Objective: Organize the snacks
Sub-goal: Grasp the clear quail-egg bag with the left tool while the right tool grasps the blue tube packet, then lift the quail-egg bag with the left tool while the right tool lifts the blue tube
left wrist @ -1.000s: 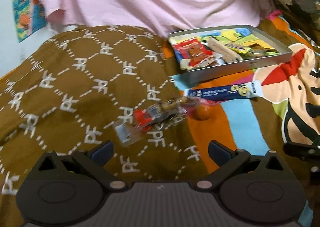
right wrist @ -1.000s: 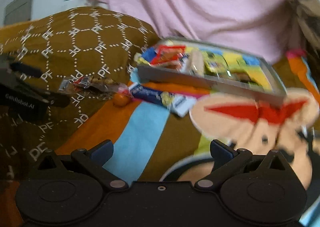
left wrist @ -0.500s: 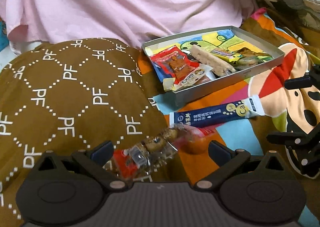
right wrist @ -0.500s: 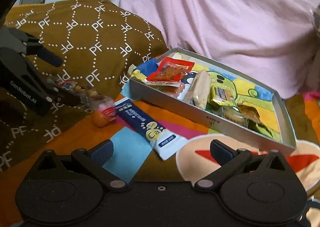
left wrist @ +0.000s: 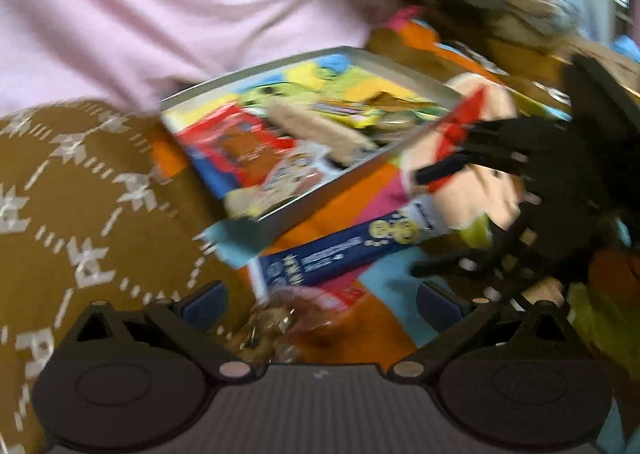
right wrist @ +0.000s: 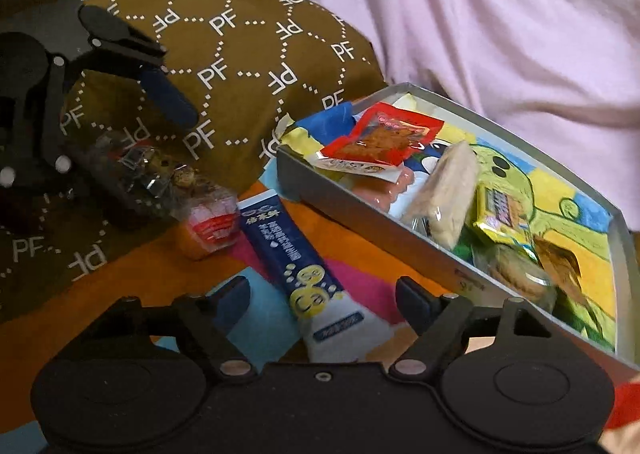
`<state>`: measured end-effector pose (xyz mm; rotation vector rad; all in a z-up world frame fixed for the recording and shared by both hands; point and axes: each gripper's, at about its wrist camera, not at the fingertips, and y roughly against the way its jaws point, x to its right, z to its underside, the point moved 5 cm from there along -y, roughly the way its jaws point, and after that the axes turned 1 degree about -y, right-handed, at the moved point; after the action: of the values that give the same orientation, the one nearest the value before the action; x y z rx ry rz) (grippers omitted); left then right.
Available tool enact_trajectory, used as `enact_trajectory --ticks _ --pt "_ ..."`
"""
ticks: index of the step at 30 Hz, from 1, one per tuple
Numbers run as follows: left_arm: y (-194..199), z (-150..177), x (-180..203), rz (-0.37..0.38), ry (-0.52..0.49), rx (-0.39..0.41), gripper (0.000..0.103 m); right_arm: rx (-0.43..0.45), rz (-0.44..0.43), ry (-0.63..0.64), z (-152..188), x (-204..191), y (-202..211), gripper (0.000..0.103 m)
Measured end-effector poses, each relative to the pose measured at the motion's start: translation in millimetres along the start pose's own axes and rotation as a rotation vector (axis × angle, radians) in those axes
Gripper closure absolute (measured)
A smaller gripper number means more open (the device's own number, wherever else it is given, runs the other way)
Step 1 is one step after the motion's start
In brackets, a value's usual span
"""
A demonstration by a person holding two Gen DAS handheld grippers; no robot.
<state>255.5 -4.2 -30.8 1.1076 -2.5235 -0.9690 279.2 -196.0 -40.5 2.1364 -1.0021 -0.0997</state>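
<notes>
A blue and white sachet (right wrist: 296,266) lies on the bright cartoon sheet, its white end between the fingers of my right gripper (right wrist: 324,302). Those jaws are closing, with a gap still showing on both sides of the sachet. To the left a clear packet of brown snacks (right wrist: 160,169) with a red end sits between the wide-apart fingers of my open left gripper (right wrist: 172,161). In the blurred left wrist view that packet (left wrist: 276,326) lies low between the left gripper's (left wrist: 320,302) fingers, with the sachet (left wrist: 344,254) just beyond. A grey tray (right wrist: 360,213) holds several snacks.
A small orange item (right wrist: 196,250) rests under the packet's red end. A brown cushion with white PF letters (right wrist: 240,33) rises at the left. Pink cloth (right wrist: 500,13) hangs behind the tray. In the tray lie a red packet (right wrist: 384,137), a beige bar (right wrist: 444,189) and a yellow packet (right wrist: 504,217).
Both grippers came nearer the loose snacks. The clear packet now lies between the left fingers, the blue sachet between the right fingers, and the right fingers stand closer together.
</notes>
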Motion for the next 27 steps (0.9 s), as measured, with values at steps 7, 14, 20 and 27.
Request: enact_trajectory --ticks 7,14,20,27 --pt "-24.1 3.7 -17.5 0.025 -0.108 -0.12 0.0 -0.034 -0.019 -0.072 1.2 -1.1 -21.0 0.047" --pt "-30.2 25.5 -38.1 0.021 0.03 -0.186 0.015 -0.045 0.001 -0.122 3.7 -5.3 -13.5 0.065" --pt "-28.0 39.7 -39.9 0.098 0.209 -0.249 0.03 -0.061 0.021 -0.174 16.1 -20.6 4.2 0.07" --pt "-23.5 50.5 -28.4 0.045 0.362 -0.238 0.038 -0.088 0.037 -0.207 36.7 -38.2 23.1 0.071"
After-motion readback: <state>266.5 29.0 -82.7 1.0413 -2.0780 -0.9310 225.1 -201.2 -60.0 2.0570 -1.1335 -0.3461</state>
